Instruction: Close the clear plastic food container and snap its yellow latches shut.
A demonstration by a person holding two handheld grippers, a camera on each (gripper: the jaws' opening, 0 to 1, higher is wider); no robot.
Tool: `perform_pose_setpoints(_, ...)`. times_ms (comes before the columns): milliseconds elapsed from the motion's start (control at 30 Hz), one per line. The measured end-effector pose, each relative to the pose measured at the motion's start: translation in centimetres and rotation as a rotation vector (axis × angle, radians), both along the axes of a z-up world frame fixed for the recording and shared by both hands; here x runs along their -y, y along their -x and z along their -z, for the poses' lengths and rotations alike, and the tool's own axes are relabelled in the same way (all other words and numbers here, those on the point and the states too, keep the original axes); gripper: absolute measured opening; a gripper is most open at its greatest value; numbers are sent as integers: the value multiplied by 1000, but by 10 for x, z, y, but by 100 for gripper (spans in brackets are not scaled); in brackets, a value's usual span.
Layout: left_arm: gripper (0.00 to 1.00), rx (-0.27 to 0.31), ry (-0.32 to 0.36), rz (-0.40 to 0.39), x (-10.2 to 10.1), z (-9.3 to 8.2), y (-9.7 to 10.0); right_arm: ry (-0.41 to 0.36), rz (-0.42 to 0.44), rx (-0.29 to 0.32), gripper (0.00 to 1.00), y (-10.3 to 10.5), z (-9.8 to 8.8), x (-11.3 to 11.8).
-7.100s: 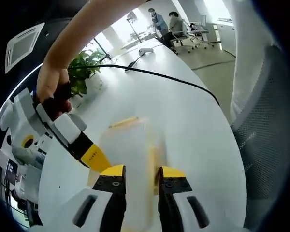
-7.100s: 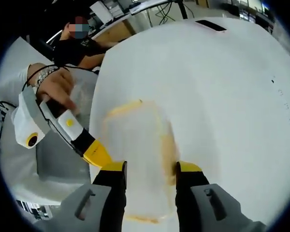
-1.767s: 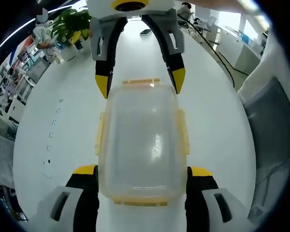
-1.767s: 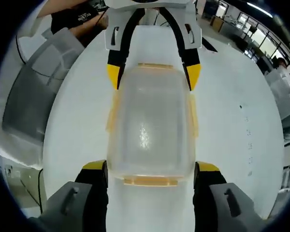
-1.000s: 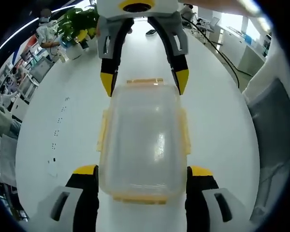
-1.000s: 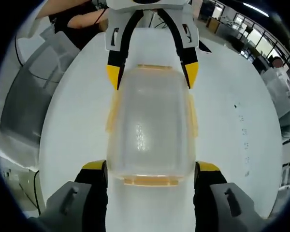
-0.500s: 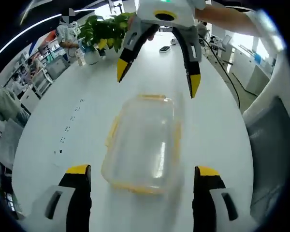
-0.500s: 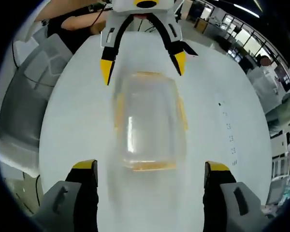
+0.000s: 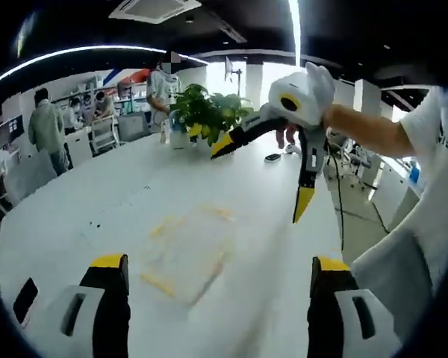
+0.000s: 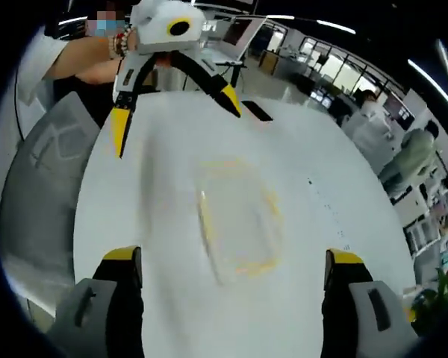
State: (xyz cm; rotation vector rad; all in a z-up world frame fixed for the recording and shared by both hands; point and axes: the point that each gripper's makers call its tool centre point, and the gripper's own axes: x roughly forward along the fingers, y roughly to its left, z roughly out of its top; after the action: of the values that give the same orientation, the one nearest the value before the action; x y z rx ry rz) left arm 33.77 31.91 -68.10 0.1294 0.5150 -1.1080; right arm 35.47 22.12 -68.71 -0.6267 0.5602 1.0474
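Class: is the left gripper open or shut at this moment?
Open. In the left gripper view the left gripper has its yellow-tipped jaws spread wide, clear of the container on the table.

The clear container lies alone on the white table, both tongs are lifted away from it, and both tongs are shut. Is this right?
Not fully. Both tongs are open, not shut: the left gripper view shows the left tongs spread wide, the right gripper view the right tongs likewise. The rest holds: the clear container lies alone on the white table, untouched.

A long white desk [image 9: 119,201] fills an open office. A potted plant [image 9: 203,112] stands at its far end. Strip lights [image 9: 293,22] cross the dark ceiling; a grey chair [image 10: 41,179] sits alongside.
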Motion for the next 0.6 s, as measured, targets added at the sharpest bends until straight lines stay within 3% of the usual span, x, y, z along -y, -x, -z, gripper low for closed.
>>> perform_pose_setpoints(100,99,69,21,-21,-12,-3,16,-47,40,26,99,18,-6,-8)
perform_pose_setpoints(200,99,67,74,-78,-22,-7,36,-130,86,31,99,43,-9,-23)
perform_pose_setpoints(333,99,87,137,-106,-38,-13,70,-261,190,68,99,57,-19,-36)
perform_pose_setpoints(433,99,91,156,-207,-66,-13,87,-360,291,89,95,72,-25,-42)
perform_pose_setpoints(600,99,123,221,-371,-107,-20,105,-451,383,122,89,96,-30,-55)
